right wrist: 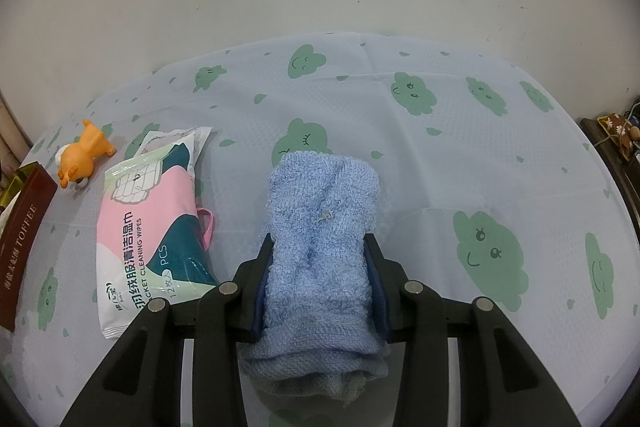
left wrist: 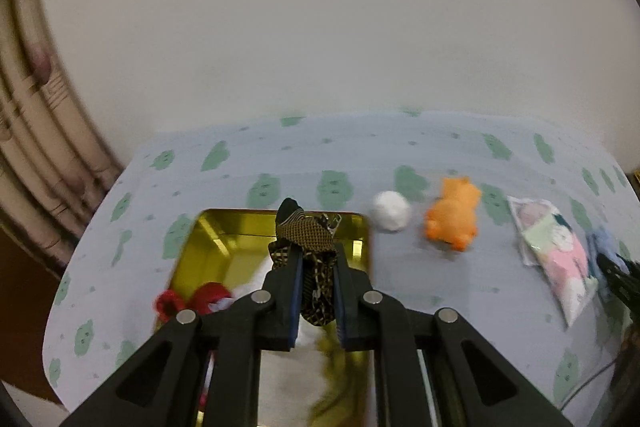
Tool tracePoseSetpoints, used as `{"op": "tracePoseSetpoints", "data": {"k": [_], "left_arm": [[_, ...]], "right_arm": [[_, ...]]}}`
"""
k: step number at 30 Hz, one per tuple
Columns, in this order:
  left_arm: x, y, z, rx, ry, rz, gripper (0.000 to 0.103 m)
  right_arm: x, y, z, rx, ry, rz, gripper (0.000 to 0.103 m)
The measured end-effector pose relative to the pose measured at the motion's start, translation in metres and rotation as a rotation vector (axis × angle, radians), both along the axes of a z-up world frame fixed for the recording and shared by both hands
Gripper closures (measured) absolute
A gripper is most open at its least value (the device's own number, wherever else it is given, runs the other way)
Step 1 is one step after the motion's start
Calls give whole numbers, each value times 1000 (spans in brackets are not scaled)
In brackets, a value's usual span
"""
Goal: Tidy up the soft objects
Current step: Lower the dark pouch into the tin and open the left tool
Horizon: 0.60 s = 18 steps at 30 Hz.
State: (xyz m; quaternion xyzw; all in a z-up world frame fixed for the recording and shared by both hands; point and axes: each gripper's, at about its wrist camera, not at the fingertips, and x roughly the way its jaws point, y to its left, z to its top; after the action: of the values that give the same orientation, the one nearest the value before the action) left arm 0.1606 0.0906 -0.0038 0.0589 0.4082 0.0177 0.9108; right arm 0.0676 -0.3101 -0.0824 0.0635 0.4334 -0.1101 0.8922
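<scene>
My left gripper is shut on a dark patterned sock and holds it above the gold tin box, which has red and white soft things inside. A white ball and an orange toy animal lie on the table to the right of the tin. My right gripper is shut on a folded blue towel that rests on the tablecloth. The pack of wipes lies left of the towel, and the orange toy animal lies farther left.
The tablecloth is pale blue with green cloud faces. The tin's brown side marked TOFFEE stands at the left edge. A white wall rises behind the table, curtains hang at the far left, and dark furniture sits at the right.
</scene>
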Motion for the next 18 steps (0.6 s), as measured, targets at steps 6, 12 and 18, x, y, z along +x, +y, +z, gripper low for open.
{"op": "tracePoseSetpoints", "data": {"k": [6,12,18], "left_arm": [[12,35,-4,-43,42,75,90],[16,54,-17,-67,93,114,89],[19,60,-28,-94,130,122,87]], "right_arm": [[0,0,0,1,0,0,65],[0,0,0,1,0,0,65],[0,0,0,1,0,0,65]]}}
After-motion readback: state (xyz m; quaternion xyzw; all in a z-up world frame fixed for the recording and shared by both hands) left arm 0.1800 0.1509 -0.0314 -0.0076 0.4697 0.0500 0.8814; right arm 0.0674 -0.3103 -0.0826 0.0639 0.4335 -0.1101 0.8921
